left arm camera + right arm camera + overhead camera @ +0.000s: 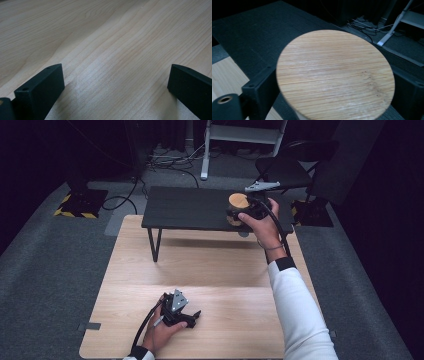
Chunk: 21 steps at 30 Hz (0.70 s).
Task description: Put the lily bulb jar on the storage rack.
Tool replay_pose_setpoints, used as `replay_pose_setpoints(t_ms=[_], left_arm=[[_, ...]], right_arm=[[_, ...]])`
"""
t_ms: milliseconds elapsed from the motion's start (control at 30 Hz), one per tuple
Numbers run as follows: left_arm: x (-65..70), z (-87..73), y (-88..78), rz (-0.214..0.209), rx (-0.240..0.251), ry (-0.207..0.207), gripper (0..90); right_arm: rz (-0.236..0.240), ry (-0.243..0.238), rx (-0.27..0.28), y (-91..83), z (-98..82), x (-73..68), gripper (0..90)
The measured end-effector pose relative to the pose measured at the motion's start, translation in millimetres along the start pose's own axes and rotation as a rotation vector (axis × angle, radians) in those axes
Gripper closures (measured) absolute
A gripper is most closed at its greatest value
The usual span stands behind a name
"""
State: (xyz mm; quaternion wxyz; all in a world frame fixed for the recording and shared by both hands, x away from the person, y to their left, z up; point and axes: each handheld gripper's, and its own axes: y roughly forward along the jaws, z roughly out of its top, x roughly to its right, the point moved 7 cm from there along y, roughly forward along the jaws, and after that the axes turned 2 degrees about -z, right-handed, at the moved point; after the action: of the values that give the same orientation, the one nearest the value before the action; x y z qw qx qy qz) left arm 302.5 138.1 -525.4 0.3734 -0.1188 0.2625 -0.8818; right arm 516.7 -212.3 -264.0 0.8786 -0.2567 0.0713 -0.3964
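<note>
A: Right gripper [239,212], upper right of centre in the high view. What sits at it?

B: A round wooden lid [238,200], pale bamboo grain, on top of a container too dark to make out. The right hand [262,222] holds the gripper at the container's side, over the near right part of the black shelf [190,207].

A: And from the gripper's own camera?

B: In the right gripper view the lid [334,75] takes up the centre of the frame, with one black jaw low at the left edge of the disc and the other low at the right. The jaws stand on either side of the body below the lid. I cannot see the pads on it; the lid hides that spot. The jaws read fairly wide, not clamped.

A: Left gripper [192,317]?

B: Lower centre-left of the high view, resting on the light wooden table [210,265] in the left hand [160,335]. In the left gripper view the jaws are spread wide, bare wood grain [112,50] between them, nothing held.

A: Surroundings?

B: Shelf stands on thin legs on the far half of the table. Behind it, grey carpet [45,260], cables [170,160], a white frame leg [205,155], a dark chair [285,170] at upper right. Nothing stands between the two grippers.
</note>
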Motion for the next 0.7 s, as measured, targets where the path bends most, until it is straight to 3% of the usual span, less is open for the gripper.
replay_pose_setpoints(t_ms=[367, 700], left_arm=[[0.1, 0.0, 0.0, 0.001, 0.000, 0.000, 0.8], [0.1, 0.0, 0.0, 0.000, 0.000, 0.000, 0.8]], right_arm=[[-0.041, 0.017, 0.033, -31.9, -5.1, -4.3, 3.5], [-0.068, 0.008, 0.084, -69.2, -44.0, -17.6, 3.8]])
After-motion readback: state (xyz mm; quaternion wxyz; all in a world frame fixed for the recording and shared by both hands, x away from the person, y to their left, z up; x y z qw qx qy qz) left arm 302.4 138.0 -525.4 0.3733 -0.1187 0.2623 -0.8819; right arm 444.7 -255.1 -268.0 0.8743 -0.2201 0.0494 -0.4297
